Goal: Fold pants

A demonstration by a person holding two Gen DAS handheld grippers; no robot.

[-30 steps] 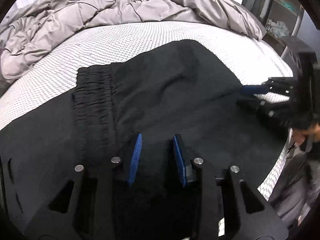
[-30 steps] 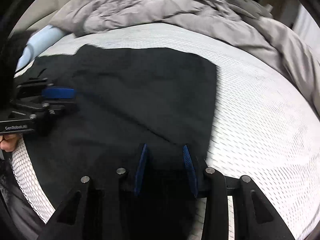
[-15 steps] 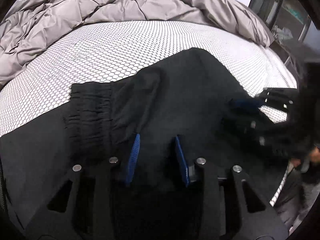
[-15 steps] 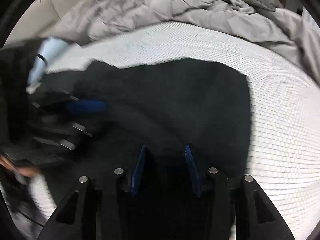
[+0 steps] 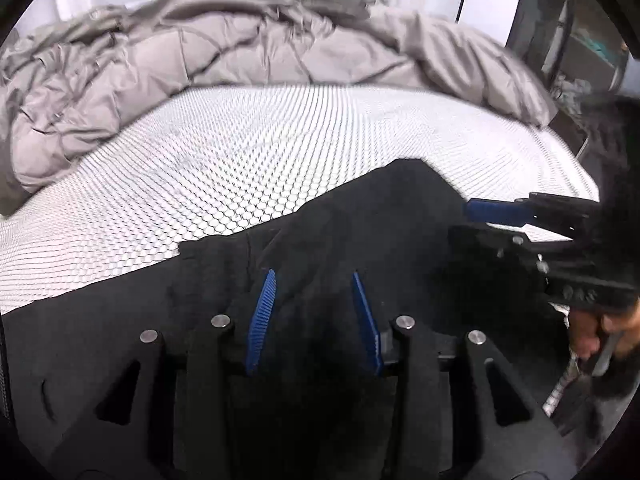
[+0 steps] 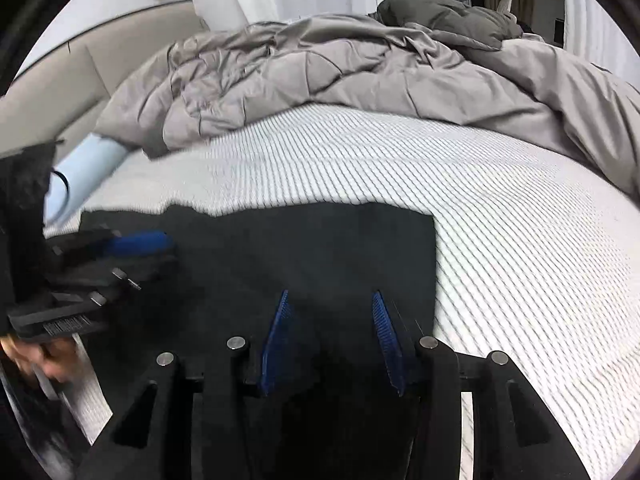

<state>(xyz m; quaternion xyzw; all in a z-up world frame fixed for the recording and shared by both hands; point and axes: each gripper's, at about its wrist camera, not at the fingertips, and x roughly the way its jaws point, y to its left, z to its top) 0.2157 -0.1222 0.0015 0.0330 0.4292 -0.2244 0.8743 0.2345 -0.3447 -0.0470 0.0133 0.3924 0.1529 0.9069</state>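
Black pants [image 5: 380, 220] lie folded on the white mesh mattress [image 5: 240, 152], their elastic waistband [image 5: 208, 252] toward the left. My left gripper [image 5: 313, 274] hovers over the near part of the pants, its jaws opening, the blue pads apart and not pressing on cloth. My right gripper [image 6: 330, 294] hangs above the pants [image 6: 320, 248] near their right edge, jaws also opening with only flat cloth showing below the gap. Each gripper shows from the side in the other view: right gripper [image 5: 464, 222], left gripper [image 6: 170, 254].
A crumpled grey duvet [image 5: 200, 60] is piled along the far side of the mattress [image 6: 480, 200]. A light blue roll [image 6: 84, 164] lies by the beige headboard [image 6: 80, 80]. Dark shelving [image 5: 568, 60] stands past the bed's right side. A person's hand [image 5: 588, 336] holds the right gripper.
Both grippers have drawn back and risen from the pants, and their jaws have widened. The pants stay flat on the mattress and now sit lower in both views.
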